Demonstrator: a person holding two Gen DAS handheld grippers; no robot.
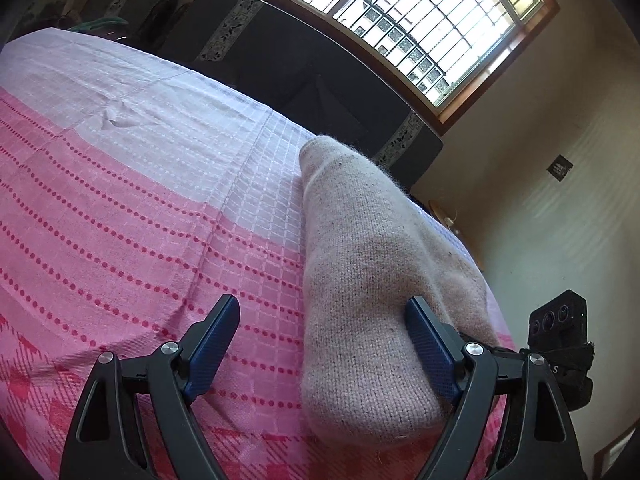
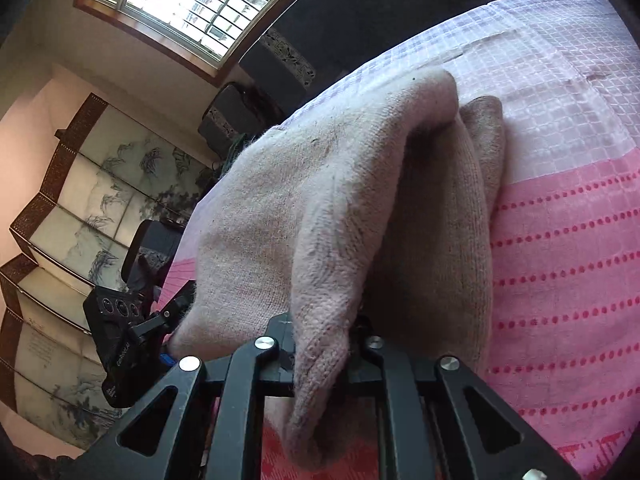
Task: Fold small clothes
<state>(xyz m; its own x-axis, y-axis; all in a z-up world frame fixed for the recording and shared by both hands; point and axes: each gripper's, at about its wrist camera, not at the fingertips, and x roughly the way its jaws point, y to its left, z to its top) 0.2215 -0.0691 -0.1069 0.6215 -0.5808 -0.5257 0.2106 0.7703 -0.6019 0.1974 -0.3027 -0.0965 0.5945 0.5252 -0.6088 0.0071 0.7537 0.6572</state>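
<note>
The left gripper [image 1: 320, 344] stands spread wide, one blue finger [image 1: 430, 350] touching the pale knitted garment [image 1: 372, 280]. The right gripper [image 2: 320, 344] is pressed together, pinching a fold of that garment [image 2: 320, 220]. The garment lies on the pink-and-white bedspread [image 1: 140, 200]. Beyond the bedspread is a barred window [image 1: 420, 20].

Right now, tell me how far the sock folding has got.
Done: the sock lies lengthwise on the pink cloth, and part of it is already lifted into a fold. In hand: the right tool is shut on the sock's edge, holding that layer up. The left tool is open, with the sock's near end between its fingers. Left: lay the layer down flat and let go.
</note>
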